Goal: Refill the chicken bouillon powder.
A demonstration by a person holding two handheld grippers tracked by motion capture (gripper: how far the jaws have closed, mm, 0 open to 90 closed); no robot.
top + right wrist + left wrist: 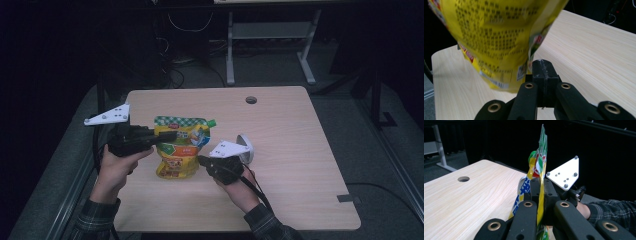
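A yellow snack pouch [181, 150] with a green checked top stands upright over the table. My left gripper [167, 136] comes in from the left and is shut on the pouch's side edge. In the left gripper view the pouch [540, 157] runs edge-on between the closed jaws of the left gripper [541, 188]. My right gripper [201, 160] sits at the pouch's lower right corner, with its jaws together. In the right gripper view the printed back of the pouch [499, 37] hangs just above and left of the right gripper [542, 67]. I see nothing between its pads.
The light wooden table [295, 145] has a round cable hole [251, 100] at the back. A white round object [246, 149] lies just behind the right gripper's plate. Dark floor, cables and a white desk frame [230, 55] lie beyond the far edge.
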